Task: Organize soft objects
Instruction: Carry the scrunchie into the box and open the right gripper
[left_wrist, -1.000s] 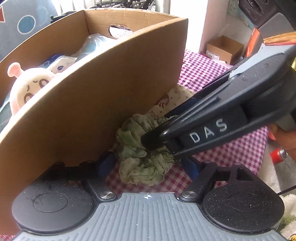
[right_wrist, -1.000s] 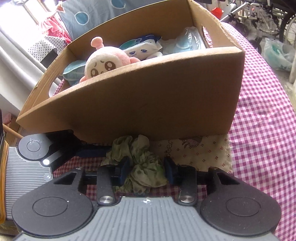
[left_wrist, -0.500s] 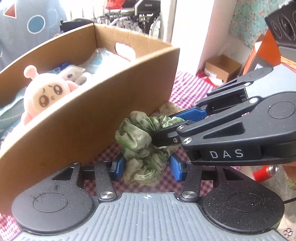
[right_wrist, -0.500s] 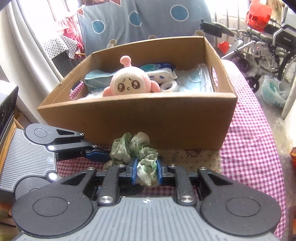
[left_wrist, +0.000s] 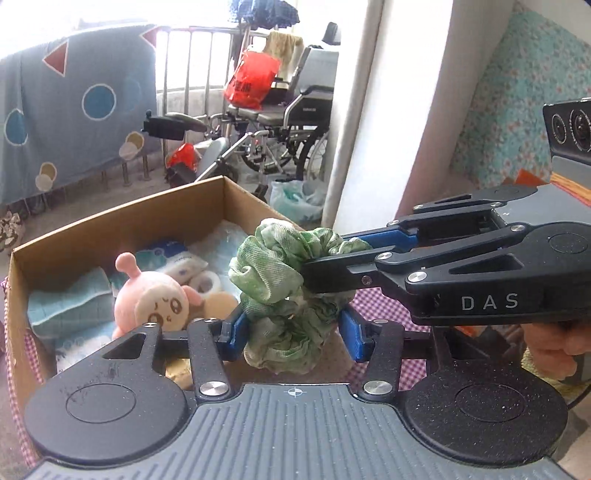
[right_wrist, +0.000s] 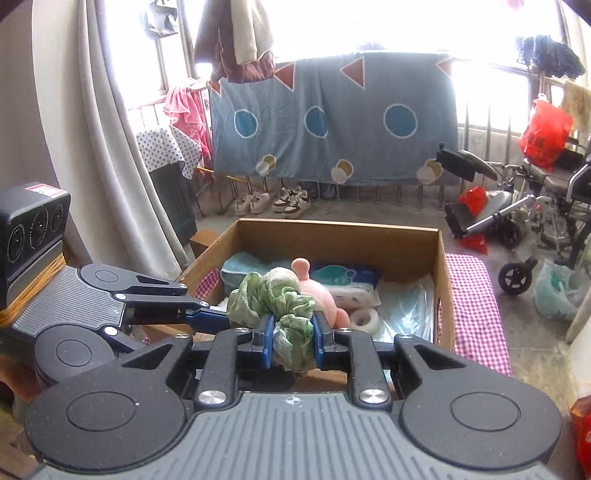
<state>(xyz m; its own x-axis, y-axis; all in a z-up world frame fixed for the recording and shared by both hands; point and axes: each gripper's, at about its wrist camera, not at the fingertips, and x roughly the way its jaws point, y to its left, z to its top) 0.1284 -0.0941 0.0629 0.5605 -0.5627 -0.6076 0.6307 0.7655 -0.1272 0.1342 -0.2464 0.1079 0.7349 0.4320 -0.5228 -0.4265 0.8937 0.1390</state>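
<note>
Now both pairs of tongs hold one green ruffled cloth (right_wrist: 275, 299) in the air, above the near wall of the cardboard box (right_wrist: 441, 295). The right tongs (right_wrist: 293, 341) are clamped on a bunched fold of it, blue pads pressed into the fabric. The left tongs (left_wrist: 291, 334) stand wider, with the lower bulk of the cloth filling the gap between their pads; the left pad touches it, and whether the right pad does I cannot tell. In the left wrist view the right tongs come in from the right and bite the upper part of the bundle.

The box is open at the top, and its rim lies below the cloth. It stands on a tabletop (right_wrist: 476, 314) covered in purple-and-white check, with a bare strip of that cover to its right.

Inside the box, a pink plush toy (left_wrist: 151, 299) lies near the middle, a folded teal cloth (left_wrist: 68, 301) against the left wall, a pack of wipes (right_wrist: 347, 282) toward the back, a white tape roll (right_wrist: 364, 319) beside the plush, and pale blue plastic-wrapped packs (right_wrist: 406, 306) along the right side.
</note>
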